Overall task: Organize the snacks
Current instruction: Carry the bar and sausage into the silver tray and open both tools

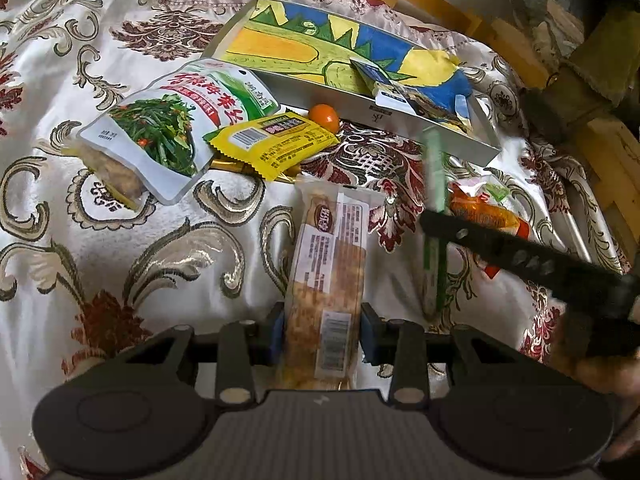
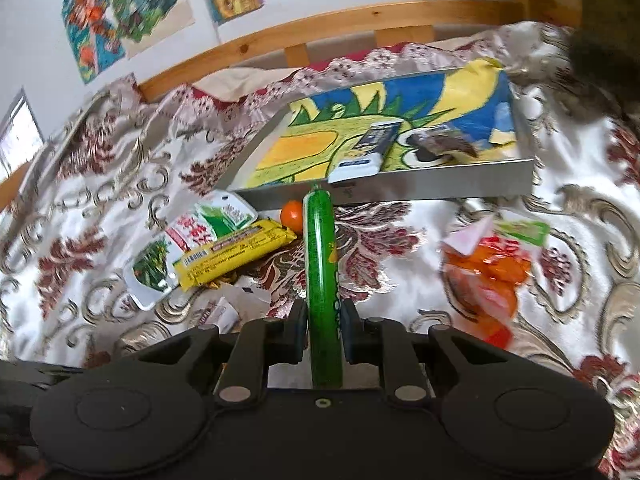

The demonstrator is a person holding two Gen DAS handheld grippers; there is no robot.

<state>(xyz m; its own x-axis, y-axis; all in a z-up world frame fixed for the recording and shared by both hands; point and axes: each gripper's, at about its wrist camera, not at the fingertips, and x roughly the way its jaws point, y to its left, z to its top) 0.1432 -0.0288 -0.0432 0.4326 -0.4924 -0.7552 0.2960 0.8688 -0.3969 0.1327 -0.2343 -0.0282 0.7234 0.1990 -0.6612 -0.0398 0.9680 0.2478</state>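
Observation:
My left gripper (image 1: 322,330) is shut on a long clear-wrapped pastry bar (image 1: 328,276), held over the patterned cloth. My right gripper (image 2: 323,330) is shut on a green sausage stick (image 2: 320,272) that points toward the grey tray; the stick also shows in the left wrist view (image 1: 434,184). The tray (image 2: 440,188) is lined with a colourful drawing and holds a blue-white packet (image 2: 368,152) and a dark packet (image 2: 440,144). On the cloth lie a seaweed pouch (image 1: 168,128), a yellow bar (image 1: 272,140), an orange fruit (image 1: 324,116) and an orange packet (image 2: 488,276).
A wooden bed rail (image 2: 320,36) runs behind the tray below a wall with drawings. A small white wrapper (image 2: 224,312) lies near my right gripper. The floral cloth (image 1: 120,260) covers the whole surface.

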